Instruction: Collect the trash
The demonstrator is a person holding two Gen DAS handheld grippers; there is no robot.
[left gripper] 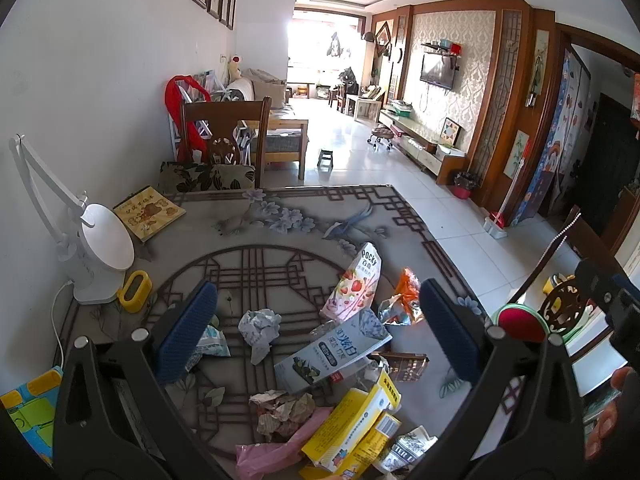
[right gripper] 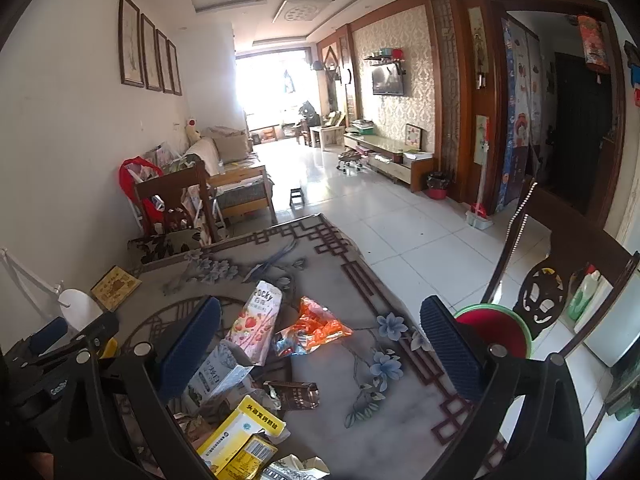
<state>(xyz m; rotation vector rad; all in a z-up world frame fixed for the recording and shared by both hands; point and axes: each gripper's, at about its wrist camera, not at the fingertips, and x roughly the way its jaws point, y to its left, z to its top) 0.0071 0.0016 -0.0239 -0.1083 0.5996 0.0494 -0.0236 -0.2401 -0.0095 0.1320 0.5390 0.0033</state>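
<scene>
Blue pads: I had both sets spread wide, nothing between them.
Left gripper (left gripper: 318,332): I held it released above the crumpled paper (left gripper: 260,326) and milk carton (left gripper: 332,354).
Right gripper (right gripper: 320,344): I kept it released over the orange wrapper (right gripper: 320,324).
Trash: Pocky box (left gripper: 354,280), yellow box (left gripper: 352,424) and pink bag (left gripper: 272,446) lay toward the table's (left gripper: 280,208) near edge.
Basin (right gripper: 494,330): red, past the right edge.

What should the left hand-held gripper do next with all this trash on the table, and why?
Probably lower the left hand-held gripper onto the crumpled paper ball and close. Its jaws stand open and empty, and the ball lies loose on the table between the fingers, apart from the milk carton and Pocky box. The right hand-held gripper is open too.
</scene>
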